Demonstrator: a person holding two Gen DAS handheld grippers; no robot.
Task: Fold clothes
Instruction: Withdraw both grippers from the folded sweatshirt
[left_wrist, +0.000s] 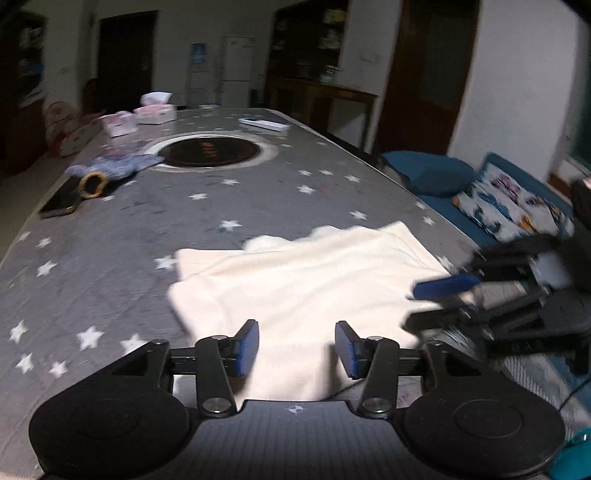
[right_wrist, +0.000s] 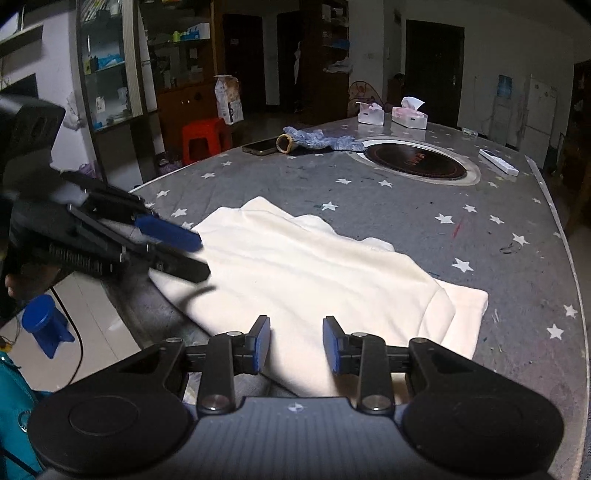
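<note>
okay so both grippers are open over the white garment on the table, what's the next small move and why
Probably lower both and pinch the near edge. The left gripper and right gripper hang open with nothing between their fingers, and the cream garment lies partly folded on the star-patterned table, its near edge hanging over the table's side. Gripping there would likely allow the next fold.

Soft matt cream cloth garment (right_wrist: 295, 269), faintly fleecy, matt grey star-printed tablecloth (right_wrist: 424, 221), scuffed and stained, glossy dark round hob (right_wrist: 415, 162) with brushed metal rim, matt black plastic left gripper (left_wrist: 296, 349), blue ribbed pads (left_wrist: 248, 347), knitted blue cloth (right_wrist: 325, 140) far off.
</note>
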